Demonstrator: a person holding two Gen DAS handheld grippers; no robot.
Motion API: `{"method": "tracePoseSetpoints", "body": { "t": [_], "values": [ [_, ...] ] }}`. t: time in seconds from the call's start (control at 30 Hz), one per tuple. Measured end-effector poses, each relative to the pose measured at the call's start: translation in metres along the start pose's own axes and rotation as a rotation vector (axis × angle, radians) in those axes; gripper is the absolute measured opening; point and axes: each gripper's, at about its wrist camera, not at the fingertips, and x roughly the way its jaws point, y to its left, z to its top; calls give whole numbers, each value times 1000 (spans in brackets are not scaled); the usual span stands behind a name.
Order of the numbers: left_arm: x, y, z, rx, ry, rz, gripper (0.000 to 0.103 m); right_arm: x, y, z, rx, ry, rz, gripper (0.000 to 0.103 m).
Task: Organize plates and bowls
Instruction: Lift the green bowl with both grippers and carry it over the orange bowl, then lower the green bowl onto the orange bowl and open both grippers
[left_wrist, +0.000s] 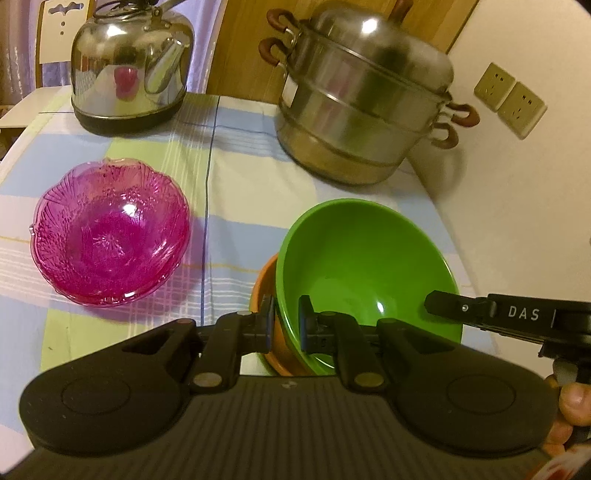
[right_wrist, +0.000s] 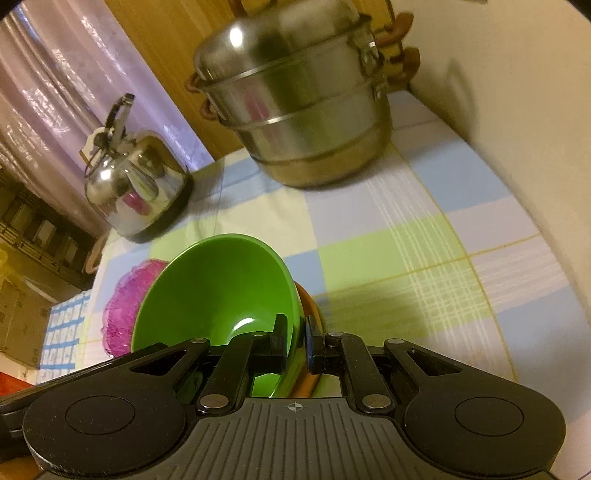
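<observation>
The left gripper (left_wrist: 287, 320) is clamped on the near rim of the green bowl (left_wrist: 364, 266), one pad outside the wall and one inside, with only the wall's thickness between them. The right gripper (right_wrist: 295, 338) pinches the same green bowl (right_wrist: 218, 288) at another part of its rim in the same way, and in the left wrist view its black body reaches in from the right edge, with a person's fingers (left_wrist: 574, 402) showing beneath it. The green bowl sits tilted inside an orange bowl (left_wrist: 264, 295), whose rim peeks out on the green bowl's left in the left wrist view and as a thin orange edge (right_wrist: 308, 306) on its right in the right wrist view. Both rest on a table covered by a checked cloth (left_wrist: 229, 206) of blue, pale green and white squares. Left of the green bowl, apart from it, stands a stack of pink glass bowls (left_wrist: 110, 232) with scalloped rims. Beyond the green bowl, near the wall, is a steel steamer pot (left_wrist: 362, 99) with brown handles. Farther left of that pot sits a shiny kettle (left_wrist: 131, 70) on the cloth's far edge.
</observation>
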Motion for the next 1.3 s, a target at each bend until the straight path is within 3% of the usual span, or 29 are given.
{"method": "tracePoseSetpoints", "body": {
  "t": [0.6, 0.7, 0.73, 0.8, 0.83, 0.87, 1.07, 1.3],
  "values": [
    [9, 4, -3, 8, 6, 8, 11, 18, 0, -8, -37, 18, -12, 8],
    [9, 6, -3, -8, 8, -6, 20, 18, 0, -10, -30, 16, -7, 9],
    [8, 6, -3, -9, 4, -7, 25, 18, 0, -10, -26, 8, -11, 13],
    [5, 6, -4, -6, -12, 3, 28, 15, 0, -10, -24, -10, -10, 31],
    [2, 6, -5, -7, -21, 6, 28, 13, 0, -11, -20, -23, -1, 53],
    [-2, 7, -6, -15, -32, 3, 28, 9, -1, -11, -12, -41, 7, 62],
    [-35, 12, -15, -53, -100, -2, 33, -10, -8, -18, 45, -68, 13, 63],
    [-76, 15, -52, -82, -118, 12, 52, -46, -17, -56, 132, -76, 13, 63]
  ]
}}
